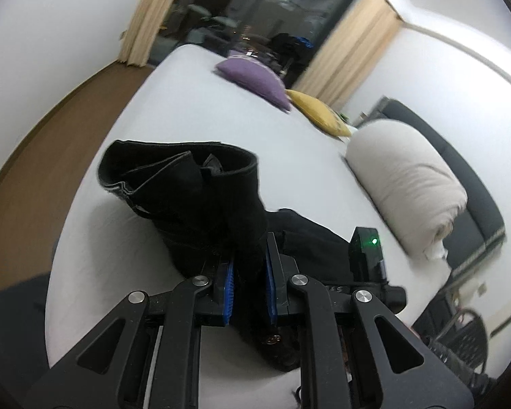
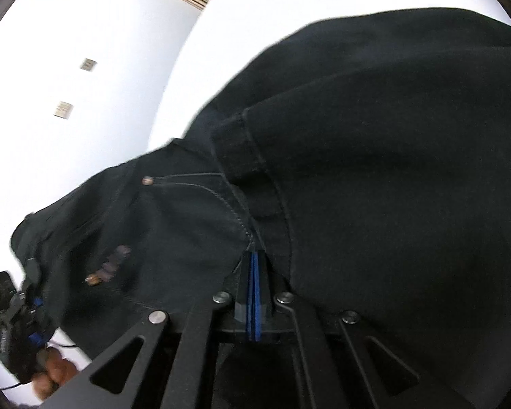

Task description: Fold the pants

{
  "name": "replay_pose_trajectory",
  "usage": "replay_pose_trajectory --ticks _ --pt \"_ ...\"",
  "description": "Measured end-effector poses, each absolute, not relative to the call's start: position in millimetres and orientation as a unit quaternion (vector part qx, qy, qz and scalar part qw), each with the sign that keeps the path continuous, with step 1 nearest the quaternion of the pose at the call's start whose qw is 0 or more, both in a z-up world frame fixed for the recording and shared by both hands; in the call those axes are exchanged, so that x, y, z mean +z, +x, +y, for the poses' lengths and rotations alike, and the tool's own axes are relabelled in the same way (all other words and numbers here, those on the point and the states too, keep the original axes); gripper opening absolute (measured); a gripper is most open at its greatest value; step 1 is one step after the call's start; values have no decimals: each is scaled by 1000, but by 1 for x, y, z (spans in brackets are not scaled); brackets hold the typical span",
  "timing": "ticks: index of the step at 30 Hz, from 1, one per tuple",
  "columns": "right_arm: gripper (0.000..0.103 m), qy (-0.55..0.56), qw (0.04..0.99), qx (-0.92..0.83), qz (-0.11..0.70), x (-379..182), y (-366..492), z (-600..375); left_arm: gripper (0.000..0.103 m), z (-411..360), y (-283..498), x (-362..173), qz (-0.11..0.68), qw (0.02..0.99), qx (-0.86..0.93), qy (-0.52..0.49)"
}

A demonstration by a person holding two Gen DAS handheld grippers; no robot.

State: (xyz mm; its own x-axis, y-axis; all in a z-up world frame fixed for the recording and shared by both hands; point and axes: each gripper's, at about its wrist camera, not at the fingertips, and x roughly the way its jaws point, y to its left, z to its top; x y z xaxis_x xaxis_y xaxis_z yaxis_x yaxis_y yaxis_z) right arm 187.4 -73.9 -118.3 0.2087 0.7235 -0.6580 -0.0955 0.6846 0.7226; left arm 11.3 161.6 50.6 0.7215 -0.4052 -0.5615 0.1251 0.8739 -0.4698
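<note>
The black pants (image 1: 194, 197) lie bunched on the white bed (image 1: 194, 109). In the left wrist view my left gripper (image 1: 249, 272) is shut on a thick fold of the pants; the cloth fills the gap between the blue pads and a leg end stands up ahead. In the right wrist view the pants (image 2: 374, 170) fill most of the frame. My right gripper (image 2: 254, 266) is shut, its blue pads pressed together on the pants at a pocket seam. The left gripper (image 2: 17, 323) and the hand on it show at lower left.
A purple pillow (image 1: 255, 78) and a yellow pillow (image 1: 320, 112) lie at the far end of the bed. A rolled white duvet (image 1: 405, 184) lies at the right edge beside a dark headboard (image 1: 473, 184). Brown floor (image 1: 41, 156) runs left of the bed.
</note>
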Motion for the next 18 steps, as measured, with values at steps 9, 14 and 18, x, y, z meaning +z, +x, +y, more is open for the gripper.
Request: replay_pose_trajectory --ticks 9,14,18 --pt "87 449 692 368 429 -63 177 -178 13 21 22 62 347 905 -244 -15" --pt "96 436 707 383 404 -47 155 -215 2 -56 6 18 373 870 -305 103" --pt "99 435 711 343 433 -70 153 -240 2 -95 -18 -10 377 845 -340 170"
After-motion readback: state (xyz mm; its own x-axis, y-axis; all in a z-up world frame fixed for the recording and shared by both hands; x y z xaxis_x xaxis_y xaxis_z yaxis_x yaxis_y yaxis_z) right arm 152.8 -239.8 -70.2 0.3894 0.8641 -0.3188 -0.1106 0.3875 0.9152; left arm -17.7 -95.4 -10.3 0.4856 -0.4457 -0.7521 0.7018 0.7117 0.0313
